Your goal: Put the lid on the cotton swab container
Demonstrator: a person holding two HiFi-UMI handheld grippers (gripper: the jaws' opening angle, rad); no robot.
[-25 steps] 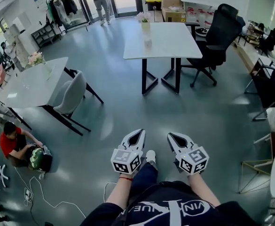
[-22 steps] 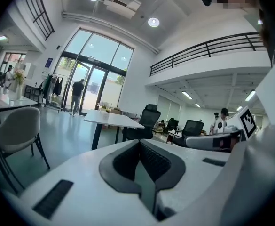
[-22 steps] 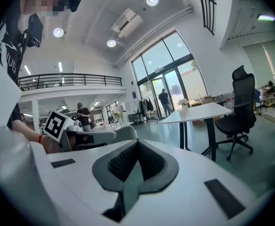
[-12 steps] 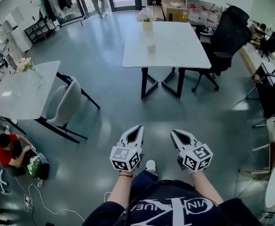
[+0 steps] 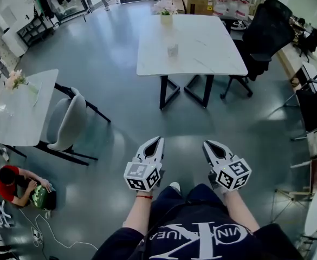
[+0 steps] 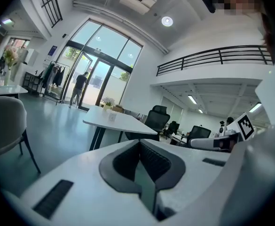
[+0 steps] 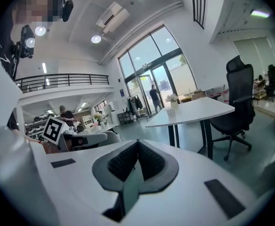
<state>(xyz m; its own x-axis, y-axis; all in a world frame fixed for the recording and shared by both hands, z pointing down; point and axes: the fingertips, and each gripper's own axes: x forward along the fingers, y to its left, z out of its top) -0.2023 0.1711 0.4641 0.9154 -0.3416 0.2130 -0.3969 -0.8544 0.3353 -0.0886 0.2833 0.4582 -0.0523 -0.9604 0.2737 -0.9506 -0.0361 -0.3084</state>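
Observation:
A small clear cotton swab container [image 5: 173, 50] stands on the white table [image 5: 212, 53] far ahead of me; it also shows small in the left gripper view [image 6: 112, 117] and the right gripper view [image 7: 171, 112]. I cannot make out a lid at this distance. My left gripper [image 5: 157, 140] and right gripper [image 5: 207, 143] are held side by side above the grey floor, well short of the table. Both point forward with their jaws together and nothing between them, as seen along the left gripper [image 6: 139, 144] and the right gripper [image 7: 137, 145].
A flower vase [image 5: 166, 16] stands at the table's far end. A black office chair [image 5: 261, 37] is on its right. A grey chair [image 5: 66, 123] and a second white table [image 5: 17, 107] are at the left. A person in red [image 5: 9, 180] crouches on the floor.
The view has moved closer to the white table, which now sits lower in the head view. Both grippers stay shut and have drifted slightly apart.

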